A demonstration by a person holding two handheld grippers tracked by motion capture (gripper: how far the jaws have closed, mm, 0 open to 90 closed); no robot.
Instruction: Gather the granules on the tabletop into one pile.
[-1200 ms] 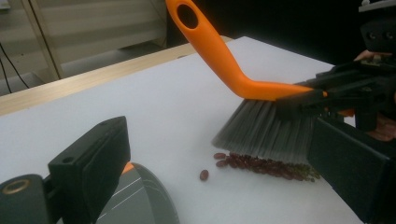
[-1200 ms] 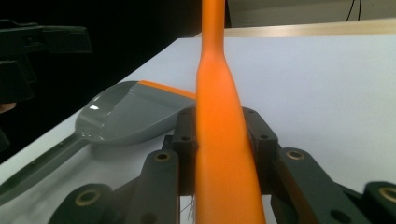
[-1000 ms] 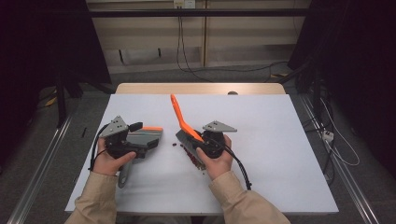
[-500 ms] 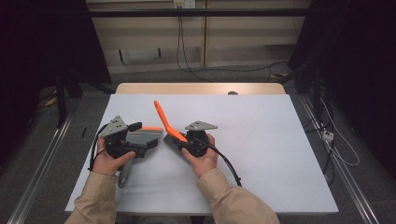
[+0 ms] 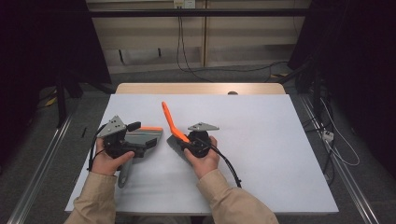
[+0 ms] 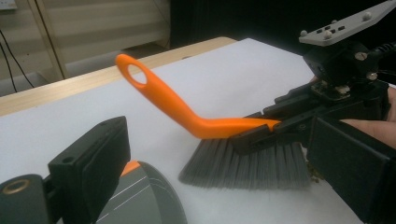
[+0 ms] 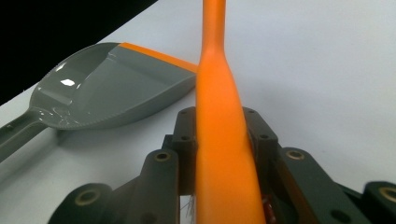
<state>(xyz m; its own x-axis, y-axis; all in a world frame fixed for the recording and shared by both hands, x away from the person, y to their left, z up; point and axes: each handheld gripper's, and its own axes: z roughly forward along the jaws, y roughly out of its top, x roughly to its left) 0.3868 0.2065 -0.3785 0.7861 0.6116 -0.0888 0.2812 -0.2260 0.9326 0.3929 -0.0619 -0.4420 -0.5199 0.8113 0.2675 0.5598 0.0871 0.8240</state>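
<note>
Right gripper [image 5: 183, 141] clamped on brush [image 6: 219, 140], bristles touching table [image 5: 280, 140], handle angled up ahead of jaws. Left gripper [image 5: 147, 140] grasps dustpan [image 7: 112, 88], lying just left of brush; pan mouth faces bristles.

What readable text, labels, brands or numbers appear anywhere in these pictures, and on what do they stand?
None can be read. The orange-handled brush, the grey dustpan, the white table top and both grippers carry no visible print. The wall outlet at the top of the high view is too small to show any marking.
</note>
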